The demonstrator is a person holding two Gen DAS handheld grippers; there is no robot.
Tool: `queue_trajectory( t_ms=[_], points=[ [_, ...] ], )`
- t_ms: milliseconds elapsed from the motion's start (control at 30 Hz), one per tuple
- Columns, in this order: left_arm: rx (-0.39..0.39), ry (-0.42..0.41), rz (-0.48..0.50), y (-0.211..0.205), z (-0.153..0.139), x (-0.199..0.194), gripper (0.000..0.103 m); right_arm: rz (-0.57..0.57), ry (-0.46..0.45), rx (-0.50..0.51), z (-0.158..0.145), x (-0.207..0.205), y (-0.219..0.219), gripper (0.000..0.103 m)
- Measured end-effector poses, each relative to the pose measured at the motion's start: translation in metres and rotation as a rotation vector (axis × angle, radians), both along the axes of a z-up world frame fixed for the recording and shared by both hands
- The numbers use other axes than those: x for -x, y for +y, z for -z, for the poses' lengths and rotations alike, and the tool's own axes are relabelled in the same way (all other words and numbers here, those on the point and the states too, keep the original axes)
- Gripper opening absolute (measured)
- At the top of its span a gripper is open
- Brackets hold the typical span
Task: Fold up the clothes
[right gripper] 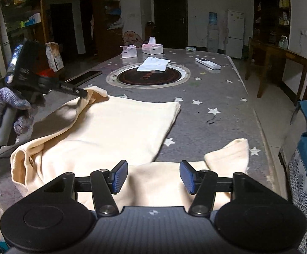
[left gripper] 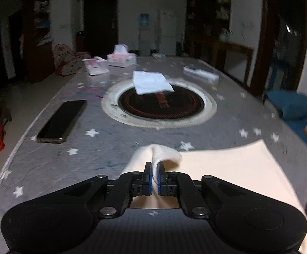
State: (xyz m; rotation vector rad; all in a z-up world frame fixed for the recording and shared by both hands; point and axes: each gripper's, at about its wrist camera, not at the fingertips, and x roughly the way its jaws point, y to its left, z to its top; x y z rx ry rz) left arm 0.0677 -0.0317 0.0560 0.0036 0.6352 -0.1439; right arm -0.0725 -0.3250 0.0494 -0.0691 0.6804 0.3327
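1. Left wrist view: cream fabric of the garment bunches straight between the blue pads of the left gripper, whose jaws are clenched on a raised fold of it.
2. From that pinch the cloth rises in a small hump just ahead of the fingertips, then spreads flat to the right of the jaws over the star-printed table.
3. Ahead and left of the jaws lies a dark phone; straight ahead sits a round burner inset with a white folded cloth across its far rim.
4. Further ahead, left of centre, stand two tissue boxes, each with tissue sticking out of the top.
5. Right wrist view: the same garment lies under and between the parted pads of the right gripper; the jaws are released and grasp nothing.
6. A turned-up corner of the garment sits just ahead and right of the right jaw.
7. Far ahead and left of the jaws, the left gripper, held by a gloved hand, pinches a lifted edge of the garment.
8. Straight ahead beyond the cloth are the burner inset, the white cloth and the tissue boxes.
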Motion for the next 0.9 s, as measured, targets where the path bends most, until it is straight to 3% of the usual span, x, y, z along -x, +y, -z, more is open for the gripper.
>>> queue_trajectory(
  t_ms=[167, 367, 600, 900],
  points=[
    [0.109, -0.062, -0.094, 0.046, -0.026, 0.03, 0.005, -0.019, 0.005, 0.003, 0.002, -0.001, 0.005, 0.056],
    [0.166, -0.124, -0.221, 0.109, -0.047, 0.081, 0.005, -0.058, 0.003, 0.011, 0.002, -0.001, 0.016, 0.056],
    [0.129, -0.084, -0.363, 0.157, -0.031, 0.132, 0.004, -0.195, -0.002, 0.038, -0.002, 0.003, 0.046, 0.057],
    [0.077, 0.031, -0.461, 0.182, 0.005, 0.158, 0.004, -0.498, 0.039, 0.117, 0.011, 0.03, 0.099, 0.057]
  ],
)
